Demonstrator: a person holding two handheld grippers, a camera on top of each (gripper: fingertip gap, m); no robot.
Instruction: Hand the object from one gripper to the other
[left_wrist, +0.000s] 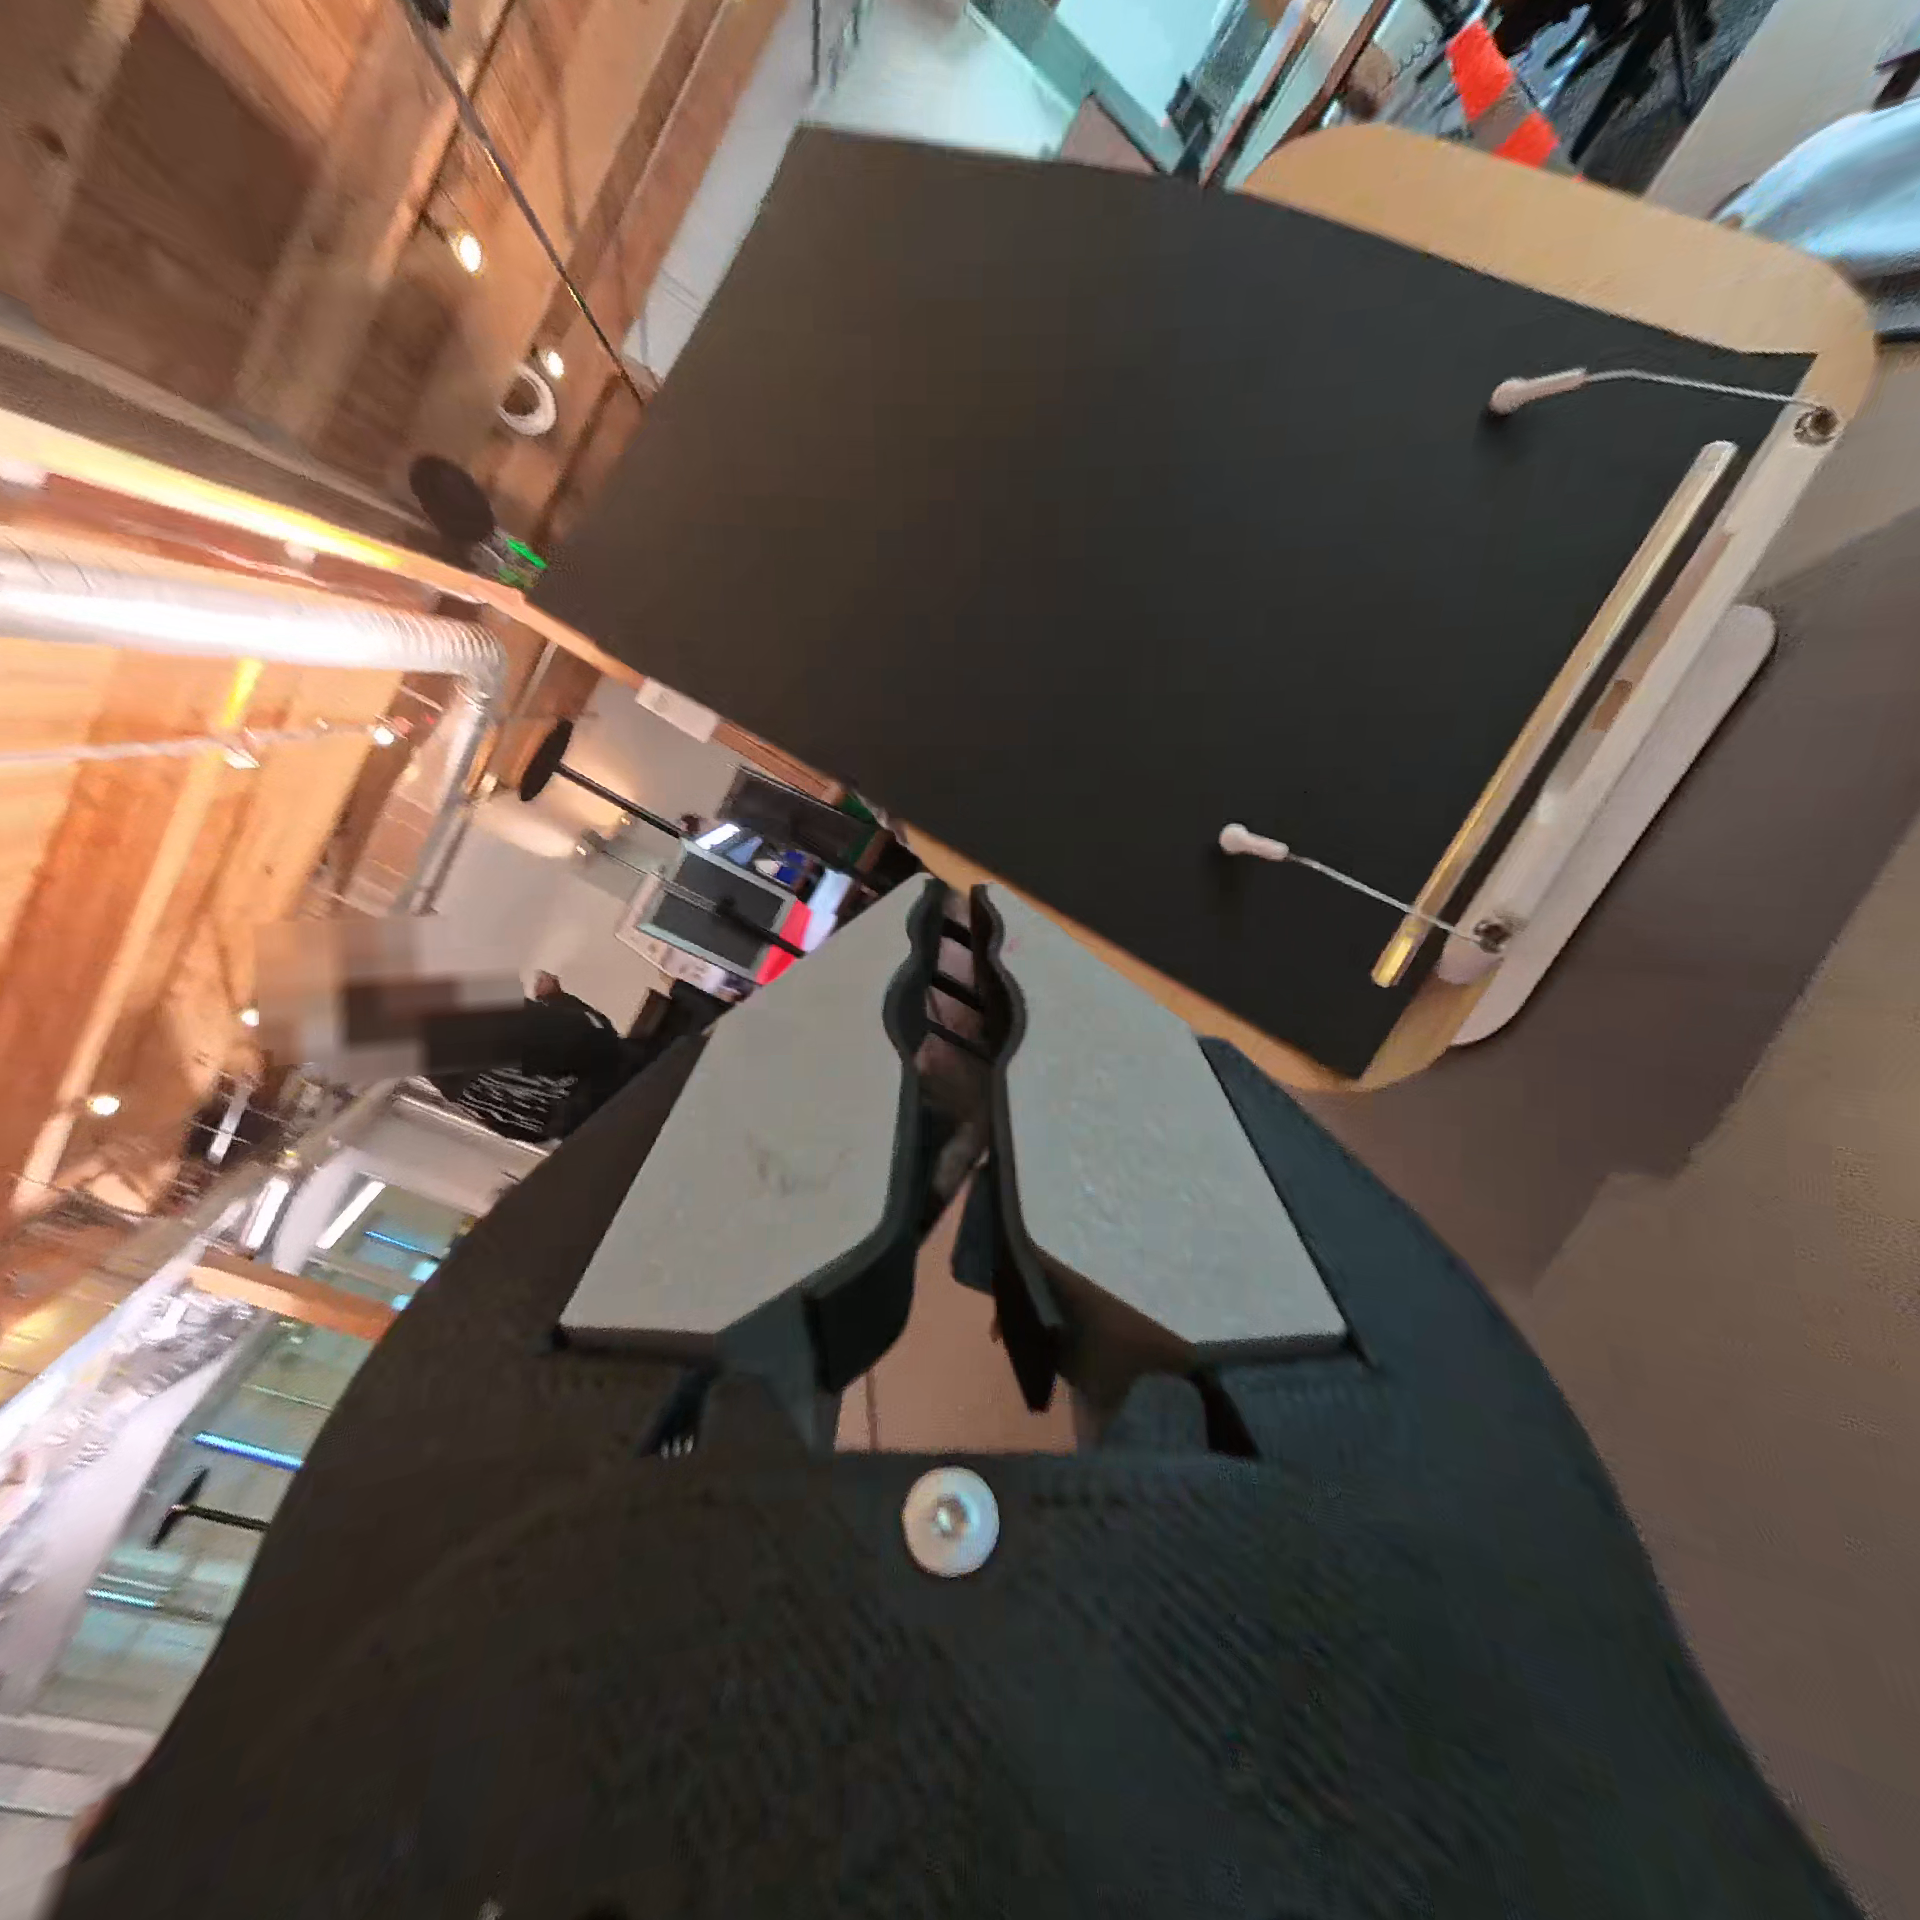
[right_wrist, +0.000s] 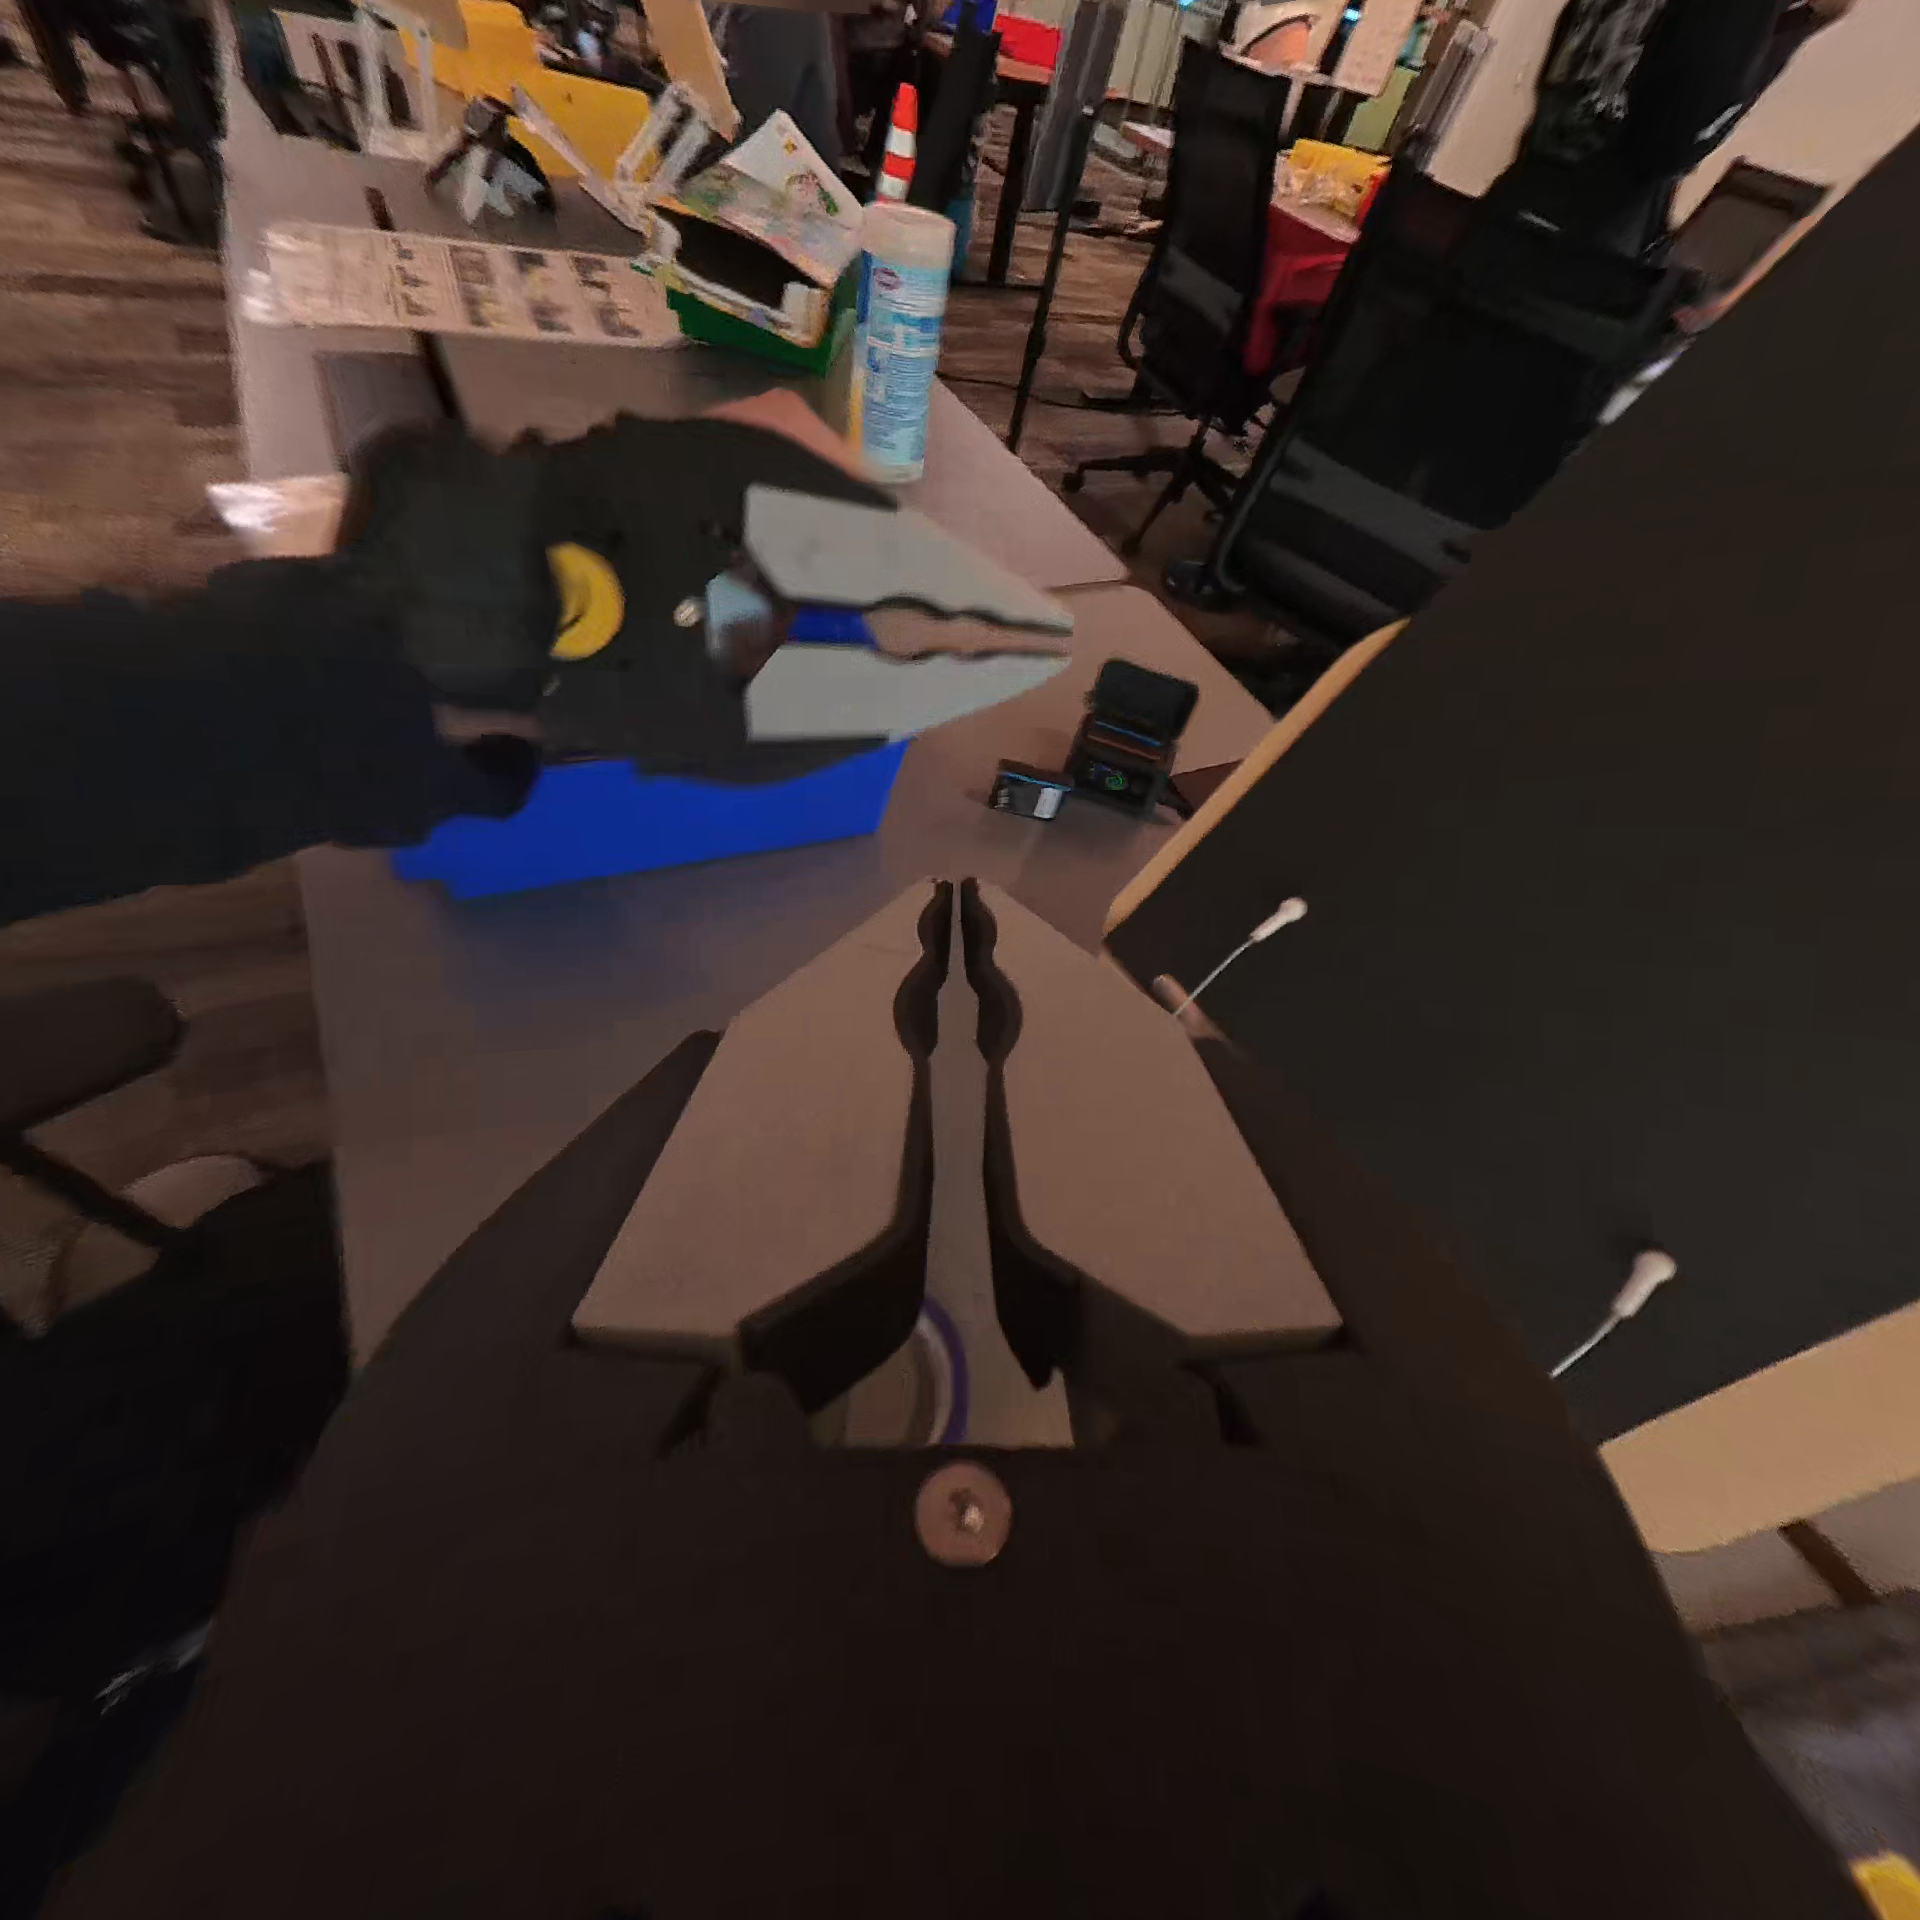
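My right gripper (right_wrist: 954, 891) is shut with nothing between its grey fingers, low over the brown table (right_wrist: 623, 987). Through the gap near its base I see part of a round white thing with a purple rim (right_wrist: 940, 1371) on the table; I cannot tell what it is. My left gripper (left_wrist: 958, 896) is tilted up towards a black board (left_wrist: 1039, 520), its jaws nearly touching and empty. In the right wrist view the left gripper (right_wrist: 1060, 646) is held by a black-gloved hand above a blue bin (right_wrist: 644, 821), blurred. No held object shows.
The black board with a wooden rim (right_wrist: 1610, 831) stands close on the right. On the table are a white canister (right_wrist: 899, 332), an open green box (right_wrist: 748, 270) and a small black case (right_wrist: 1132, 738). Black office chairs (right_wrist: 1205, 260) stand behind. My hands' fingertips stand some 12 centimetres from each other.
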